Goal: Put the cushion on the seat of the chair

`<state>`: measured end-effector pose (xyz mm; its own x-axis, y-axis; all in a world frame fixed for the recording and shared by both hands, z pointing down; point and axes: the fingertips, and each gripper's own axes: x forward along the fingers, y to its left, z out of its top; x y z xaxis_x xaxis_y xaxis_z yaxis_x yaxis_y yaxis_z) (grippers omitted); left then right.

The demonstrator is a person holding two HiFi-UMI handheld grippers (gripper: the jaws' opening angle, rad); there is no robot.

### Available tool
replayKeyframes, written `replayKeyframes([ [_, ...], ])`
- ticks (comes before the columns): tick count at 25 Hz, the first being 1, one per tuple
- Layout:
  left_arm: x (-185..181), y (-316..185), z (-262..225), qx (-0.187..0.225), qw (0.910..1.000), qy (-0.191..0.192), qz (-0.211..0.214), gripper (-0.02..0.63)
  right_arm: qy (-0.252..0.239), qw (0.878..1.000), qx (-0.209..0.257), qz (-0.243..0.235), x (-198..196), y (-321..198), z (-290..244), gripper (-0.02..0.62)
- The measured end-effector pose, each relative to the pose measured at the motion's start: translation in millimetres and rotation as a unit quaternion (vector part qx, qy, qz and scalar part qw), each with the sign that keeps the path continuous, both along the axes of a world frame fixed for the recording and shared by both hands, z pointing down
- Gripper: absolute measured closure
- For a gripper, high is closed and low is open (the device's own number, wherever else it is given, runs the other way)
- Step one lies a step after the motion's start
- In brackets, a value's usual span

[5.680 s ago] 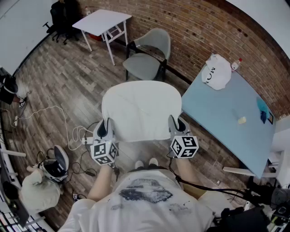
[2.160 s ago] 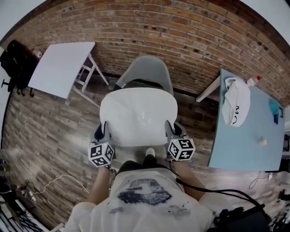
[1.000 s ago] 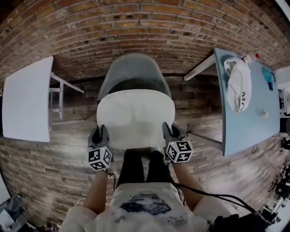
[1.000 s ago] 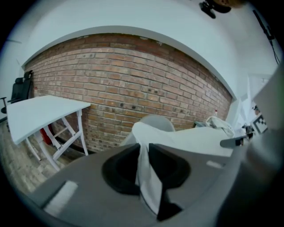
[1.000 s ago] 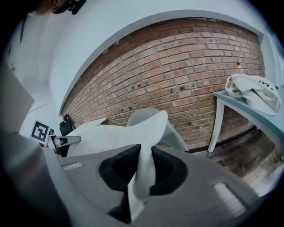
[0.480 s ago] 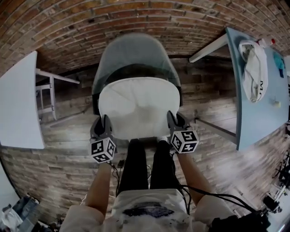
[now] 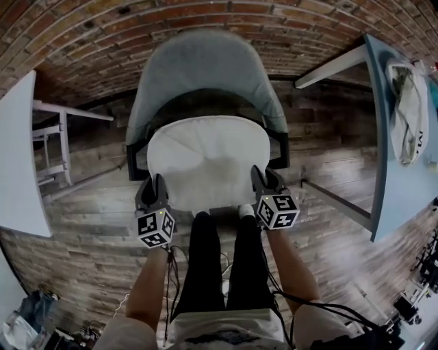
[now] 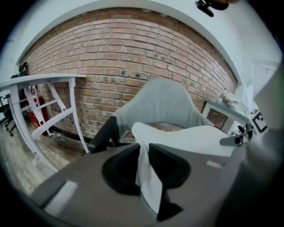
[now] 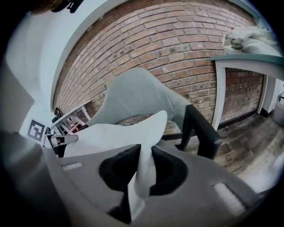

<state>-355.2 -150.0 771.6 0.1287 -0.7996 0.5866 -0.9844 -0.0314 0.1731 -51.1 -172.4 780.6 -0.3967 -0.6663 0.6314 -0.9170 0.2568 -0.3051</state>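
A white cushion (image 7: 209, 160) hangs level between both grippers, just over the seat of the grey chair (image 7: 200, 75) with black armrests. My left gripper (image 7: 155, 192) is shut on the cushion's near left corner, and the cloth (image 8: 146, 177) shows pinched between its jaws. My right gripper (image 7: 263, 182) is shut on the near right corner, with white fabric (image 9: 143, 170) clamped in its jaws. The chair's grey backrest (image 8: 162, 104) (image 9: 137, 99) rises behind the cushion in both gripper views. The cushion hides most of the seat.
A brick wall (image 7: 205, 17) stands behind the chair. A white table (image 7: 17, 157) is at the left, and a light blue table (image 7: 404, 137) with a white bag (image 7: 407, 109) at the right. The person's legs (image 7: 219, 266) stand right before the chair on the wood floor.
Both grippers have sunk with the cushion, from above the chair's backrest down between its armrests. The grip on both corners is unchanged.
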Motion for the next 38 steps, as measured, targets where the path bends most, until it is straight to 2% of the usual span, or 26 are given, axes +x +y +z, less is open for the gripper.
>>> replayKeyframes([
  [7,-4.0,-0.2,48.2,-0.010,0.9999,-0.007,-0.008,0.552,-0.003,1.000,-0.015,0.005,-2.0,0.3,53.3,0.545],
  [15,0.0,6.6,91.8,-0.031,0.9994,-0.011,-0.006,0.552,0.007,1.000,-0.031,-0.001,3.7,4.7,91.1,0.543],
  [23,-6.9,10.6,131.7,-0.052,0.9977,-0.042,-0.010,0.548,0.016,0.999,-0.042,0.017,18.0,6.6,129.3,0.534],
  [31,-10.6,14.7,165.3,-0.076,0.9952,-0.062,-0.003,0.542,0.018,0.998,-0.051,0.022,23.9,7.1,150.4,0.526],
  [38,-11.4,14.1,171.5,-0.075,0.9944,-0.074,-0.004,0.541,0.017,0.998,-0.049,0.027,23.8,6.4,157.4,0.522],
])
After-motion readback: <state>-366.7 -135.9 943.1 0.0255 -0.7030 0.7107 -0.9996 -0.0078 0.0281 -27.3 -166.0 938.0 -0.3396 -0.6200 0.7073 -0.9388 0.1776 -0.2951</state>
